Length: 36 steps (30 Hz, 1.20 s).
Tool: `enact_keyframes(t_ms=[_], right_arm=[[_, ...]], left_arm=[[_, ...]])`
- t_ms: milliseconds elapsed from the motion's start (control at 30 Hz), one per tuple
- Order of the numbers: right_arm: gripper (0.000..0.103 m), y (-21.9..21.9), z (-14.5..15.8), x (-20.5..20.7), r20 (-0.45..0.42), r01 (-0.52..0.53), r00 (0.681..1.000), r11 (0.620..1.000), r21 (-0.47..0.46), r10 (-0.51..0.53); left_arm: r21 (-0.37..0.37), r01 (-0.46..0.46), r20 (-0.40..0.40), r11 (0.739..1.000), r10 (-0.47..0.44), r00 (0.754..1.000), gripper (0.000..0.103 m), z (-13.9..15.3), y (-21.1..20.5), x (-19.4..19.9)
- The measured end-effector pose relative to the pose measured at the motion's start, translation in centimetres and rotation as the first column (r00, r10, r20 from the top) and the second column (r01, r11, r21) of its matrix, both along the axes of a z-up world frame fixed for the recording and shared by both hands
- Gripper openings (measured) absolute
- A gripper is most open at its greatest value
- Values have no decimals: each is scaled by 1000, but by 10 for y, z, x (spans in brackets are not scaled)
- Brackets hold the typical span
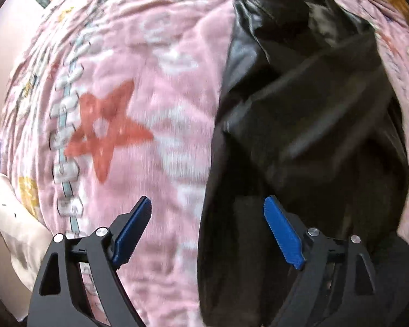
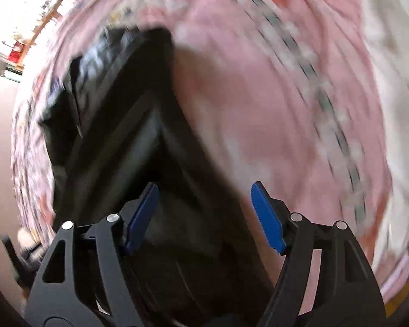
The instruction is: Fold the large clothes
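The left claw (image 1: 207, 229) points down with its blue pads spread wide and nothing between them; below it the pink blanket shows on one side and the edge of the black jacket on the other. The right claw (image 2: 204, 215) is open too, a little less wide, and holds nothing; the jacket's folded corner lies under it, not pinched.

The black jacket (image 1: 308, 125) rests on the pink blanket (image 1: 139, 62) of a bed. In the left wrist view it fills the side from 12 to 5 o'clock, doubled over itself in rumpled layers. In the right wrist view it (image 2: 128, 136) runs from 10 o'clock toward 6, with a fairly straight fold edge. I judge one fold laid and let go, and more folding and smoothing left before it is a tidy bundle.

A white cloth (image 2: 390, 103) lies at 3 o'clock in the right view.

No brand or label can be read; the blanket's print, a red star (image 1: 106, 130) included, is blurred.
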State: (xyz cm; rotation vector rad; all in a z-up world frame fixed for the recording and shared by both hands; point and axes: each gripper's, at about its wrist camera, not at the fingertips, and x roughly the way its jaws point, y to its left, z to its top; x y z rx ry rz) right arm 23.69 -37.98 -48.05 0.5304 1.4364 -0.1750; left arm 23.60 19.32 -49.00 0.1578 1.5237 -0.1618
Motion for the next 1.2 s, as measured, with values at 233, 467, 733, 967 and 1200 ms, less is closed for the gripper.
enact_keyframes(t_ms=[233, 467, 733, 967, 1200], right_arm=[[69, 15, -16, -120, -17, -88, 996, 996, -28, 88], [69, 13, -75, -162, -94, -194, 974, 973, 123, 206], [80, 5, -111, -175, -134, -242, 947, 921, 304, 293], [83, -2, -127, -184, -112, -325, 916, 876, 357, 386], [98, 10, -143, -181, -63, -357, 911, 856, 373, 407]], left_arm=[[-30, 75, -137, 997, -78, 987, 86, -24, 25, -65], [-193, 80, -243, 978, -127, 962, 86, -68, 35, -101], [-379, 24, -301, 925, -148, 942, 88, -83, 22, -138], [-347, 7, -297, 938, -117, 948, 88, -99, 27, -162], [-381, 4, -278, 925, -118, 953, 88, -110, 6, -164]])
